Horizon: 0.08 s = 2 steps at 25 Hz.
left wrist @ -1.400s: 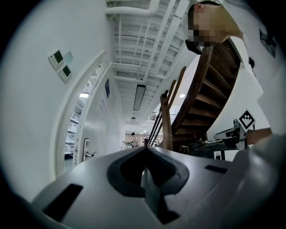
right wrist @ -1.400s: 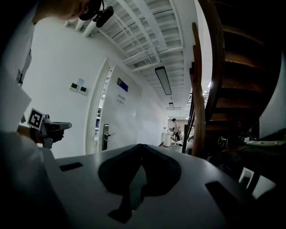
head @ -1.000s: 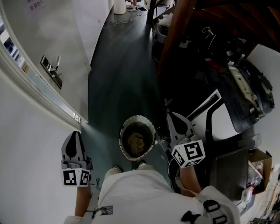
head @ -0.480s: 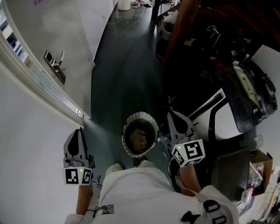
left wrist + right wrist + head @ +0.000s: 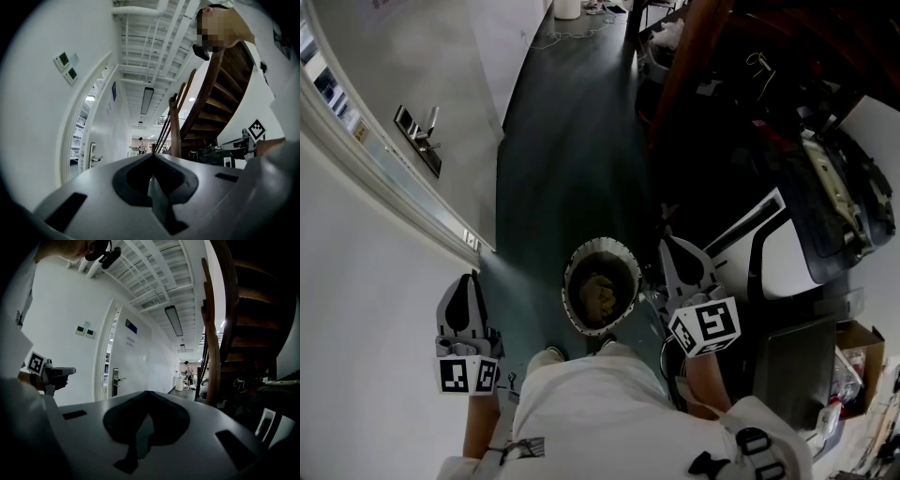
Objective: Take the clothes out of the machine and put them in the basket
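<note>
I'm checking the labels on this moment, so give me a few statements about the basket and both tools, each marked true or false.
1. The basket holds yellowish clothes. True.
2. The left tool grips a garment. False: its jaws are together with nothing between them.
3. The right tool is shut and empty. True.
4. The basket stands on a table. False: it stands on the dark floor.
5. The two tools touch each other. False: they are apart, with the basket between them.
</note>
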Tool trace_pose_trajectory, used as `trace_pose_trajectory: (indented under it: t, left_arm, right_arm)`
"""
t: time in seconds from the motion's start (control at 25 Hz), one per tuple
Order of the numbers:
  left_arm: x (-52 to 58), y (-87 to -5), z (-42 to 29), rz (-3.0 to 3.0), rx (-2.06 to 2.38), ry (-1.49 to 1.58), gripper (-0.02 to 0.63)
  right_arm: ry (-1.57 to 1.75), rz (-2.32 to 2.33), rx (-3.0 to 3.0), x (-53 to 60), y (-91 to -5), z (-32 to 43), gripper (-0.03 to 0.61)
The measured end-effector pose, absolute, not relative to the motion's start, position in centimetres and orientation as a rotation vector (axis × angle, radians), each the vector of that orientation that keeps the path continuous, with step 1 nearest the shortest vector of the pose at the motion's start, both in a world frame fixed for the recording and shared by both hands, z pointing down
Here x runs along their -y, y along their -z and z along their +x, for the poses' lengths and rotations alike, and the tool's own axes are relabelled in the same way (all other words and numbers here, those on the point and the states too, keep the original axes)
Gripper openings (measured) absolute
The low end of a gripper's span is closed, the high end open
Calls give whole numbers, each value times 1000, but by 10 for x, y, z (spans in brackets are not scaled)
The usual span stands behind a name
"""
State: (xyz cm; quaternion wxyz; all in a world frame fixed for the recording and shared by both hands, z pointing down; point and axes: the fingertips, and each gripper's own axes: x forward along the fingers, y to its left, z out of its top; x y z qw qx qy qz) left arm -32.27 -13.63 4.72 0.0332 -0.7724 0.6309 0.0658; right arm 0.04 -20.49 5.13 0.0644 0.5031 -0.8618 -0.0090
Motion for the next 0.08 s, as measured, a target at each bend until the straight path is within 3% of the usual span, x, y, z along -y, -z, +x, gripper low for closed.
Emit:
trace_pose_trajectory:
  t: [0.08]
  left_arm:
    - [137, -47, -323, -2377, -1940, -206, 12]
  right_arm:
    - [29, 1517, 2604, 206, -52, 0, 12]
